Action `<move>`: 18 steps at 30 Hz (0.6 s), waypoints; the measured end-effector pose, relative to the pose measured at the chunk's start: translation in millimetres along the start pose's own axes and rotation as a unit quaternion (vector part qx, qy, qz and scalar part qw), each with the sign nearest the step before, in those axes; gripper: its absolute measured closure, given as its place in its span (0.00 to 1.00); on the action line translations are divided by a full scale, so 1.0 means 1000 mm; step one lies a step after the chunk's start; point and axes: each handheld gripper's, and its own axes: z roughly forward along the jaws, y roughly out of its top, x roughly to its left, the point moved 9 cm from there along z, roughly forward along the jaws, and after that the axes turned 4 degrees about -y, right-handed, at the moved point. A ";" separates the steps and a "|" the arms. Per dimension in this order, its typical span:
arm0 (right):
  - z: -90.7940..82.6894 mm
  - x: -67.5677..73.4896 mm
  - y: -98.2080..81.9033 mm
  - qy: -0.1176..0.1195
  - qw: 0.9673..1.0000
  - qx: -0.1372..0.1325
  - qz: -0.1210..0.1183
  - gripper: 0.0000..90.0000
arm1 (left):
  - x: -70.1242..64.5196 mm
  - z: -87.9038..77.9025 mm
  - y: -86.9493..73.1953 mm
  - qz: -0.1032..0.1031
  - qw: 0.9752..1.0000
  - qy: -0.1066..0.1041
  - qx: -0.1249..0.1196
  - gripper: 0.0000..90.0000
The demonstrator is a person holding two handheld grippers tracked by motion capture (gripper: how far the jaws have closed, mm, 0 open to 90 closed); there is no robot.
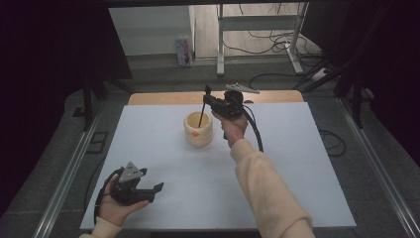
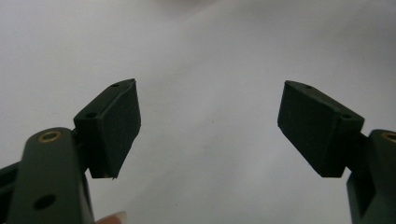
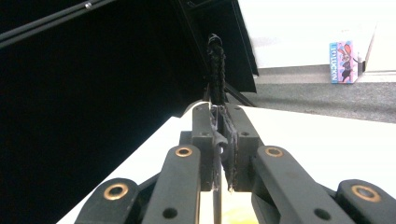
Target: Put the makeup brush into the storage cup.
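A cream-coloured cup (image 1: 198,130) with an orange mark on its side stands near the middle of the white table cover (image 1: 297,173). My right gripper (image 1: 208,99) hovers just above and behind the cup, shut on a thin black stick-like utensil (image 1: 201,113). The stick slants down with its lower end inside the cup. In the right gripper view the jaws (image 3: 223,135) pinch the stick (image 3: 216,70), whose textured top rises above them, and the cup's rim (image 3: 238,212) lies below. My left gripper (image 1: 151,179) rests at the front left, open (image 2: 208,126) with nothing between its pads.
A wooden table edge (image 1: 163,97) shows behind the white cover. Beyond it on the floor are a colourful small box (image 1: 183,50), a desk frame (image 1: 257,22) and cables. Black curtains hang at both sides.
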 end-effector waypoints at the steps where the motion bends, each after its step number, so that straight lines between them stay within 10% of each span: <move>1: 0.001 -0.001 -0.001 -0.001 1.000 0.001 -0.003 0.92 | 0.000 0.000 0.000 0.000 1.000 0.000 0.000 0.25; 11: 0.012 0.003 -0.013 0.000 1.000 0.009 -0.013 0.90 | 0.000 0.000 -0.001 0.001 1.000 0.001 0.001 0.25; 18: 0.019 0.001 -0.027 -0.009 0.999 0.021 -0.046 0.66 | 0.001 0.000 -0.001 0.000 1.000 0.000 0.002 0.25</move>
